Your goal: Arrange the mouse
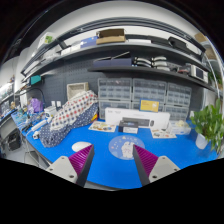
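Note:
My gripper (112, 152) is open and empty, held above a blue table top (110, 172). The magenta pads (84, 160) stand well apart. A round pale blue mat with a white print (125, 146) lies flat on the blue surface just ahead of the fingers, nearer the right one. I cannot make out a mouse for certain. Some small white items (101, 126) lie beyond the mat, too small to name.
A white box (131, 118) stands beyond the round mat. A patterned cloth heap (74, 110) sits at the back left, and a green plant (208, 124) at the right. Drawer cabinets (130, 93) and loaded shelves (110, 40) fill the back wall.

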Demonstrator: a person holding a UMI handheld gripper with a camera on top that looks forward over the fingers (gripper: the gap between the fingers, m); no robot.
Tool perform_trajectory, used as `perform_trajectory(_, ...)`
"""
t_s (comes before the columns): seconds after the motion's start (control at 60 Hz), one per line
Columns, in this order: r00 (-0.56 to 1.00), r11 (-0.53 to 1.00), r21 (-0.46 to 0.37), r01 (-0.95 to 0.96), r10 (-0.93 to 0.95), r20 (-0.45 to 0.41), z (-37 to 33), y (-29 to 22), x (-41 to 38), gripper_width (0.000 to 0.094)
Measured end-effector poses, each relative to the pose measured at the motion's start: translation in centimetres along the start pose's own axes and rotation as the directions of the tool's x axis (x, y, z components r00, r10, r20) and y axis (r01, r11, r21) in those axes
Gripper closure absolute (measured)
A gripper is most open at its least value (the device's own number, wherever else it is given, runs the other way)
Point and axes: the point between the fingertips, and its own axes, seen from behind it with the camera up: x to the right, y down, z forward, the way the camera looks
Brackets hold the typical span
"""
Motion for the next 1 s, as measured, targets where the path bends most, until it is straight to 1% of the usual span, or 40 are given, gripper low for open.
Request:
perform_trajectory(0.1,0.999,0.999,-0.042,-0.028,0.026,-0.047,0.2,2.8,0.0,0.0167)
perform_trajectory(0.117,0.998,0.998,-0.046,-0.035,0.032,-0.049,1.3,4.1,-0.7,0.0172)
perform_trajectory(0.183,0.998,0.996,-0.082,-0.042,0.039,-0.042,2.7,7.0,-2.8,0.0171)
perform_trajectory(0.267,0.998,0.988,-0.147,-0.051,0.047,-0.030,4.3,10.2,-5.9,0.0174)
perform_trajectory(0.4,0.997,0.974,-0.215,-0.075,0.073,-0.015,7.8,13.3,-11.6,0.0176)
perform_trajectory(0.533,0.994,0.964,-0.248,-0.101,0.105,0.001,12.4,14.1,-16.8,0.0177)
perform_trajectory(0.633,0.991,0.955,-0.264,-0.135,0.137,-0.012,16.1,13.9,-19.4,0.0177)
perform_trajectory(0.767,0.987,0.944,-0.291,-0.158,0.141,-0.080,20.8,13.5,-20.2,0.0173)
perform_trajectory(0.9,0.980,0.937,-0.293,-0.191,0.165,-0.110,24.9,12.6,-20.8,0.0179)
perform_trajectory(0.933,0.978,0.938,-0.290,-0.193,0.160,-0.132,25.7,12.3,-20.5,0.0167)
perform_trajectory(0.967,0.978,0.937,-0.293,-0.191,0.156,-0.137,26.5,11.9,-20.5,0.0186)
perform_trajectory(1.0,0.977,0.936,-0.295,-0.192,0.155,-0.144,27.4,11.7,-20.5,0.0186)
